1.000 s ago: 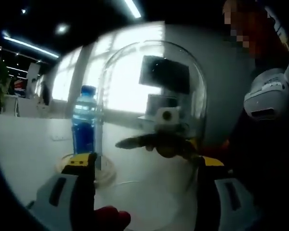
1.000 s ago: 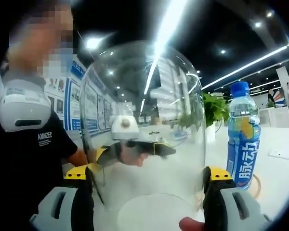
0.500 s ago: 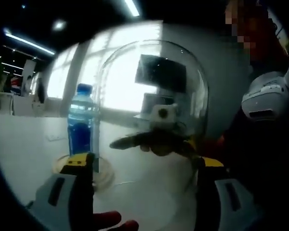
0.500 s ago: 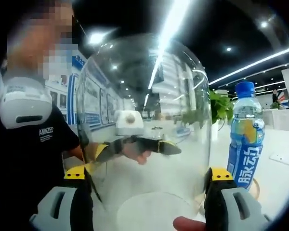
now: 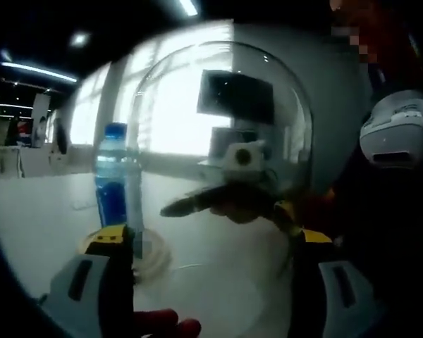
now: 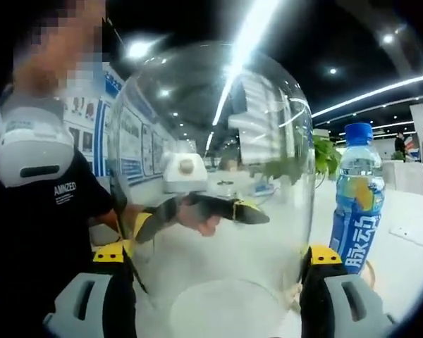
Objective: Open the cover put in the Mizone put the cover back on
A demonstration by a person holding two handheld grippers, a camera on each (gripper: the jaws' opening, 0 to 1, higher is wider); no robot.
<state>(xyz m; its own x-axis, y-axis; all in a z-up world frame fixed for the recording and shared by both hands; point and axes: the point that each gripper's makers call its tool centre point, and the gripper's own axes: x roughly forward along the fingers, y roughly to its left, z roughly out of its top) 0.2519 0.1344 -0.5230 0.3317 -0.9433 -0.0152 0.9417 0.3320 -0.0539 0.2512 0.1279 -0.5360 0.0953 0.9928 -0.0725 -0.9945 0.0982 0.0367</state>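
While both grippers are clamping the clear glass dome cover [image 5: 222,148] between them, the left gripper [image 5: 211,243] on one wall and the right gripper [image 6: 215,257] opposite, the upright blue-capped Mizone bottle [image 6: 354,204] is standing just beside the cover, outside it, on its round wooden base [image 5: 151,253].

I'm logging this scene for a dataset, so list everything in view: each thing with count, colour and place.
Glass dome cover: one, clear, held between both grippers.
Mizone bottle: one, blue with blue cap, upright on a round base beside the dome.
Round base: one, pale, on the table under the bottle.
Table: one, white.
Plant: one, green, behind.
Left gripper: grey with yellow tips, jaws on the dome's sides.
Right gripper: same colours, jaws on the dome's sides.
Person: black shirt.
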